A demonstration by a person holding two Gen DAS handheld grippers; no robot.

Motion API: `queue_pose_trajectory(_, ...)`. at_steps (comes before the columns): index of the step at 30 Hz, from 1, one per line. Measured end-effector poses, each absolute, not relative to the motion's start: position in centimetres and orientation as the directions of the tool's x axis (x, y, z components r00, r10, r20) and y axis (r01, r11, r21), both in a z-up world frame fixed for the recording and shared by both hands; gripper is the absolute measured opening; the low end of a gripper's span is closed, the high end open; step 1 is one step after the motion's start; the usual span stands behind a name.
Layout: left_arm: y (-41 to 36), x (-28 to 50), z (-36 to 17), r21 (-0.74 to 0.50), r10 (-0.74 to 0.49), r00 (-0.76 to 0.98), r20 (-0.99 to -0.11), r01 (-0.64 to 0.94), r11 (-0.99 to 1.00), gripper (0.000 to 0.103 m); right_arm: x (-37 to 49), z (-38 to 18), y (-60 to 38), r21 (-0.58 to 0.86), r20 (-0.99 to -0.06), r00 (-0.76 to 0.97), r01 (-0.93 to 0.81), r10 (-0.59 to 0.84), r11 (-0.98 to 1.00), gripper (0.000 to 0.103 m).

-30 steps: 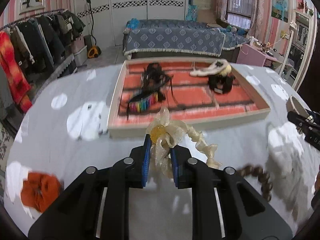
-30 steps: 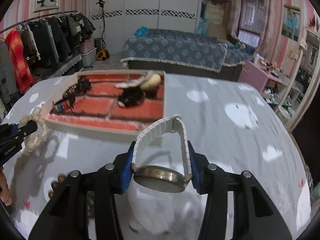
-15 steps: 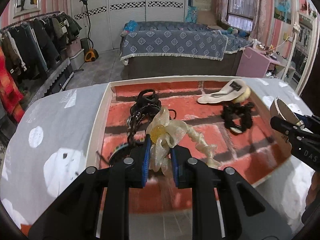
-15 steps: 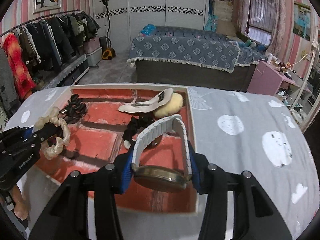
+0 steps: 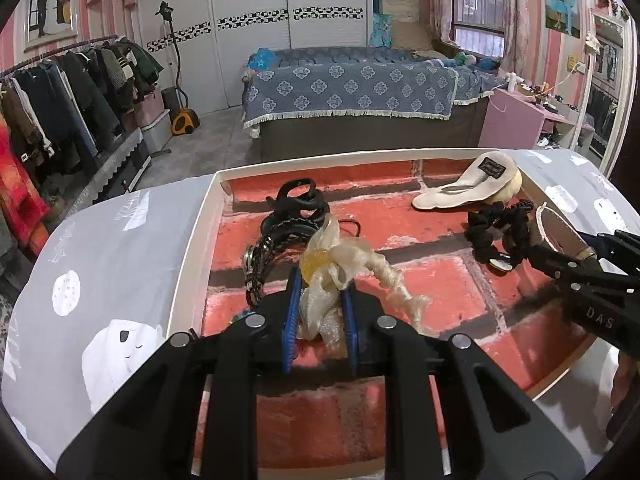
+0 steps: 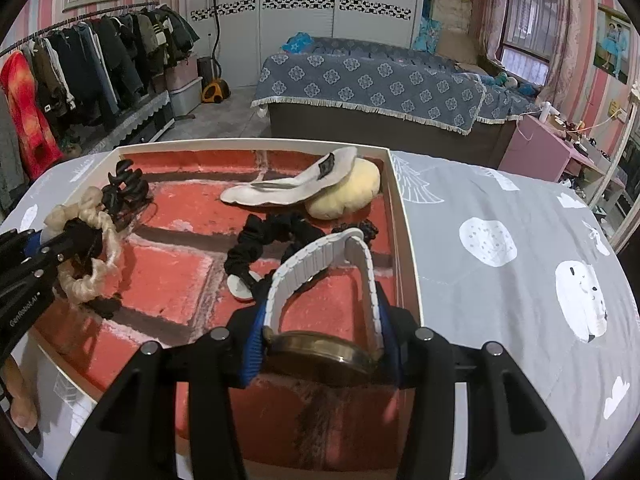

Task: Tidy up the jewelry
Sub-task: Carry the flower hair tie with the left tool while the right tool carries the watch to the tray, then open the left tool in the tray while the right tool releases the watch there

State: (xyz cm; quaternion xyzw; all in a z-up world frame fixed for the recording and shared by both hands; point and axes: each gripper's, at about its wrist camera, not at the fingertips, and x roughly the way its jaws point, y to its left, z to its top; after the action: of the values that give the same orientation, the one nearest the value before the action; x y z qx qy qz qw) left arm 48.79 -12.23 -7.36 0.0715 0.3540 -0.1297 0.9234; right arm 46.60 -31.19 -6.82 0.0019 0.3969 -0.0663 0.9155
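Table (image 6: 500, 216) under grey cloth with white prints, carrying a shallow white-rimmed tray (image 5: 192, 240) lined in red brick pattern. Both grippers over the tray. Left gripper (image 5: 318, 304) over the near left part, blue pads clamped on a cream organza scrunchie (image 5: 340, 260) with an amber bead; its twisted tail trails right, above the liner. Right gripper (image 6: 324, 332) over the near right corner, close to the rim, clamped on a watch (image 6: 320, 352): brass case between the pads, white strap looping up and forward. In the tray: cream hair clip (image 6: 292, 184) at the far right, resting partly on a yellow puff (image 6: 348, 192); black scrunchie (image 6: 272, 236) just ahead of the watch strap; black claw clip (image 5: 298, 196) at the far left; dark braided bracelets (image 5: 276, 252) beside the left gripper's tip.
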Motion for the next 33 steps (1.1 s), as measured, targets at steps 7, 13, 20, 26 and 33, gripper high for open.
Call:
queue_pose_trajectory(7, -12.1, 48.3, -7.5, 0.046, -0.191, 0.726, -0.661, 0.293, 0.955, 0.022, 46.7, -7.4, -31.3, -0.052, -0.734, 0.668, 0.125, -0.123, 0.991, 0.047)
queue_pose_trajectory(13, -12.1, 47.6, -7.5, 0.064, -0.181, 0.736, -0.653, 0.291, 0.955, 0.027, 46.6, -7.4, -31.2, -0.059, -0.733, 0.668, 0.127, -0.129, 0.99, 0.05)
queue_pose_trajectory(20, -11.9, 47.5, -7.6, 0.062, -0.173, 0.741, -0.65, 0.278, 0.959, 0.032, 46.9, -7.6, -31.0, -0.062, -0.738, 0.663, 0.12, -0.126, 0.991, 0.053)
queue_pose_trajectory(26, -11.6, 47.4, -7.4, 0.064, -0.165, 0.747, -0.644, 0.268, 0.961, 0.049, 46.5, -7.1, -30.9, -0.06, -0.723, 0.68, 0.117, -0.124, 0.991, 0.066)
queue_pose_trajectory(33, -11.2, 47.1, -6.9, 0.066, -0.153, 0.756, -0.637, 0.251, 0.966, 0.061, 45.5, -5.9, -31.2, -0.052, -0.702, 0.701, 0.119, -0.121, 0.992, 0.08)
